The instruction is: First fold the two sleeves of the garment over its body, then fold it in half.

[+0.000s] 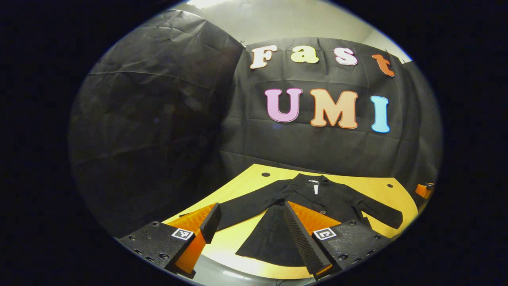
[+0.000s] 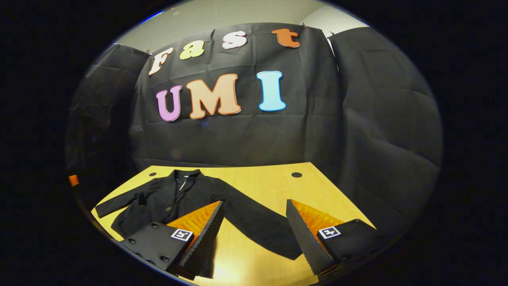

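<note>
Black garment (image 1: 313, 198) lies flat, front up, on the yellow wooden table (image 1: 246, 186), collar (image 1: 311, 180) toward the booth's back wall, hem toward the near edge; both sleeves spread outward from the body, neither folded over it yet; a small white tag shows at the collar.

Left gripper view: left tool (image 1: 250, 222) spread wide, nothing between its fingers; it hangs over the near part of the table; one finger (image 1: 210, 222) lies in line with the end of the garment's sleeve (image 1: 246, 208), the other (image 1: 299, 238) in line with the lower body of the garment; whether either touches the cloth cannot be told; the opposite sleeve (image 1: 381, 214) angles out toward the table's far side.

Right gripper view: right tool (image 2: 254, 234) also spread wide, holding nothing; the long sleeve (image 2: 258, 226) runs diagonally across the gap between its fingers, cuff near the finger (image 2: 305, 238) on the view's right; contact cannot be told; the garment's body (image 2: 170, 198) sits at the view's left, its other sleeve (image 2: 119, 204) reaching to the table's left edge.

Two dark round holes (image 2: 296, 174) in the table near the back wall.
</note>
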Available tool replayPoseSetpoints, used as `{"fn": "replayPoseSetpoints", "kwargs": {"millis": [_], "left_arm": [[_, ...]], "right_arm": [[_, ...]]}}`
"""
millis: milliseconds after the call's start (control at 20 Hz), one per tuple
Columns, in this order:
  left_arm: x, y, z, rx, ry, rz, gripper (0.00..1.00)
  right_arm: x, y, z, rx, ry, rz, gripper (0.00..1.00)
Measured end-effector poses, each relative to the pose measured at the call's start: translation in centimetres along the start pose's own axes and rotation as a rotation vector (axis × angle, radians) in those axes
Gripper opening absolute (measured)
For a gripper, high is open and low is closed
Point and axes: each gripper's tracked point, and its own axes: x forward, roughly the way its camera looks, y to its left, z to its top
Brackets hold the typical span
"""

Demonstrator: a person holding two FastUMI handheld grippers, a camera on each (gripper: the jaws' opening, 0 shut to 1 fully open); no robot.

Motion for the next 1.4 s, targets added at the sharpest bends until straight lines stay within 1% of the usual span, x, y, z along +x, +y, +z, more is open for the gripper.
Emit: {"fn": "replayPoseSetpoints", "kwargs": {"millis": [150, 300, 350, 400, 450, 500, 600, 900, 950, 1000, 1050, 1100, 1200, 1250, 1300, 1350, 1400], "left_arm": [[0.1, 0.0, 0.1, 0.005, 0.000, 0.038, 0.94], [0.0, 0.3, 0.4, -0.006, -0.002, 0.061, 0.93], [0.0, 0.3, 0.6, -0.008, -0.003, 0.071, 0.94], [0.0, 0.6, 0.6, -0.006, -0.003, 0.083, 0.94], [0.0, 0.8, 0.8, -0.002, -0.004, 0.093, 0.93], [-0.1, 1.0, 1.2, 0.001, -0.008, 0.101, 0.92], [-0.2, 0.9, 1.6, 0.012, -0.014, 0.111, 0.93], [-0.7, 0.1, 1.1, 0.046, 0.004, 0.100, 0.93], [-0.9, 0.1, 1.2, 0.052, 0.003, 0.098, 0.93], [-1.0, 0.2, 1.3, 0.059, 0.000, 0.100, 0.93], [-1.2, 0.5, 1.4, 0.064, -0.004, 0.104, 0.93], [-1.3, 0.7, 1.5, 0.067, -0.006, 0.110, 0.93], [-1.6, 0.9, 1.3, 0.065, -0.005, 0.115, 0.93], [-1.6, 0.9, 1.2, 0.062, 0.001, 0.117, 0.94], [-1.7, 1.0, 0.9, 0.059, 0.007, 0.117, 0.94], [-1.7, 1.0, 0.8, 0.056, 0.012, 0.117, 0.94], [-1.7, 0.9, 0.6, 0.053, 0.014, 0.115, 0.94]], "right_arm": [[2.7, -2.1, -2.4, -0.006, 0.072, -0.018, 0.99], [4.7, -3.8, -4.7, 0.017, 0.151, -0.025, 0.99], [5.3, -4.3, -5.6, 0.028, 0.174, -0.027, 0.99], [5.9, -4.8, -6.3, 0.034, 0.193, -0.033, 0.96], [6.6, -5.3, -7.0, 0.038, 0.217, -0.040, 0.96], [7.2, -5.8, -7.7, 0.041, 0.241, -0.045, 0.99], [8.7, -6.2, -8.7, 0.044, 0.283, -0.054, 0.99], [9.6, -8.6, -13.6, 0.069, 0.434, -0.064, 0.99], [9.8, -8.8, -14.2, 0.069, 0.451, -0.065, 0.96], [10.0, -9.0, -14.6, 0.066, 0.462, -0.066, 0.96], [10.0, -9.1, -14.9, 0.062, 0.471, -0.069, 1.00], [10.1, -9.2, -15.4, 0.059, 0.485, -0.068, 0.96], [10.0, -9.0, -16.1, 0.060, 0.510, -0.062, 0.96], [9.8, -9.1, -16.5, 0.053, 0.519, -0.065, 1.00], [10.1, -9.0, -16.2, 0.045, 0.510, -0.067, 1.00], [10.2, -9.0, -16.5, 0.039, 0.517, -0.070, 0.96], [10.3, -9.0, -16.4, 0.029, 0.512, -0.070, 0.96]]}}
